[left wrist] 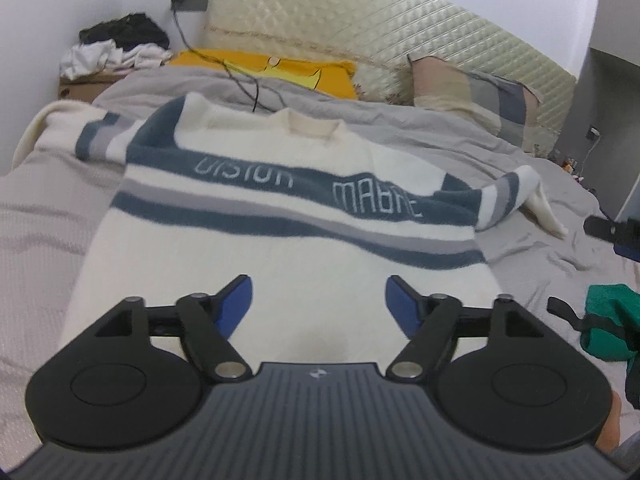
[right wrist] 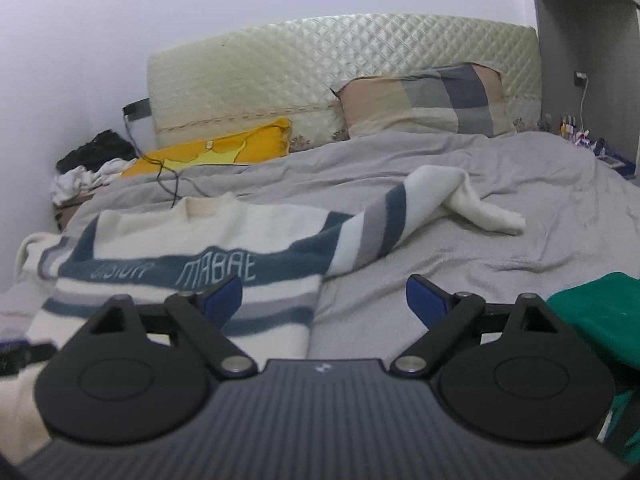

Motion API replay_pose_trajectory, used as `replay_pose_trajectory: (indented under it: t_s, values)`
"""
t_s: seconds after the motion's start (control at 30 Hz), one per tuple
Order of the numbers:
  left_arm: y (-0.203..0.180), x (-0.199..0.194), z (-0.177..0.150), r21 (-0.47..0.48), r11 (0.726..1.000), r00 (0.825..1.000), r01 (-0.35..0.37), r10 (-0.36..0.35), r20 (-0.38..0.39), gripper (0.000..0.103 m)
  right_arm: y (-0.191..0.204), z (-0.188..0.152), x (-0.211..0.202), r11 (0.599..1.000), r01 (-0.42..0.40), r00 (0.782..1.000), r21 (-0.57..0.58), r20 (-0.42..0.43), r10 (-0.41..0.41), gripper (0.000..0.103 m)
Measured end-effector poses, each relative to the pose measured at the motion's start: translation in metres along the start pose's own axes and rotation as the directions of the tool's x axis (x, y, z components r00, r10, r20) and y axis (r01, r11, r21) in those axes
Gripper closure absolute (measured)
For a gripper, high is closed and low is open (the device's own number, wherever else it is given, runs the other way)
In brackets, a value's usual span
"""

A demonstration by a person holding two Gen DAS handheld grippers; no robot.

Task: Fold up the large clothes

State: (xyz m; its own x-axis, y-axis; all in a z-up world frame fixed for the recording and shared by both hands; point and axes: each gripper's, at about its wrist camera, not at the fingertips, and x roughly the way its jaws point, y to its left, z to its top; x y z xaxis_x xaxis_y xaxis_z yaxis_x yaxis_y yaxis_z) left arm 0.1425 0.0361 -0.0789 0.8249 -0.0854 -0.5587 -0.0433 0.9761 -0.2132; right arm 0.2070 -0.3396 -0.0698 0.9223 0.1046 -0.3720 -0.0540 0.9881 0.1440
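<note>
With the sweater (left wrist: 280,216) spread flat, front up, on the bed (left wrist: 460,152), both the left hand-held gripper (left wrist: 319,304) and right hand-held gripper (right wrist: 324,300) gape wide and empty, so each should pinch the hem corners squarely before lifting.

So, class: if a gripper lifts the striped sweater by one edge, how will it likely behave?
The striped sweater looks like soft, thick knit, so it would probably droop. Its sleeve lies crumpled, so it would likely trail behind.
</note>
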Motion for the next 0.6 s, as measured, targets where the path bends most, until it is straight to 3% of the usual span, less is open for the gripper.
replay_pose_trajectory:
  t_s: [0.2, 0.27, 0.4, 0.5, 0.6]
  values:
    - [0.001, 0.012, -0.005, -0.041, 0.999, 0.999, -0.024, 0.023, -0.034, 0.016, -0.036, 0.021, 0.041, 0.977, -0.042, 0.996, 0.208, -0.066, 0.057, 0.013]
    - [-0.001, 0.015, -0.008, -0.027, 0.999, 0.998, -0.041, 0.040, -0.043, 0.015, -0.052, 0.029, 0.055, 0.961, -0.003, 0.998, 0.277, -0.052, 0.018, 0.013]
    - [-0.007, 0.025, -0.013, -0.022, 0.997, 0.994, -0.079, 0.077, -0.082, 0.015, -0.074, 0.037, 0.083, 0.967, 0.086, 0.996, 0.240, 0.017, -0.092, 0.013]
    - [-0.010, 0.028, -0.016, -0.071, 0.997, 0.994, -0.038, 0.030, -0.102, 0.015, -0.115, 0.032, 0.119, 0.929, 0.108, 0.994, 0.355, -0.049, -0.096, 0.013]
    - [-0.016, 0.034, -0.020, -0.051, 0.998, 0.992, -0.029, 0.023, -0.121, 0.014, -0.157, 0.025, 0.150, 0.872, 0.122, 0.992, 0.475, -0.091, -0.090, 0.014]
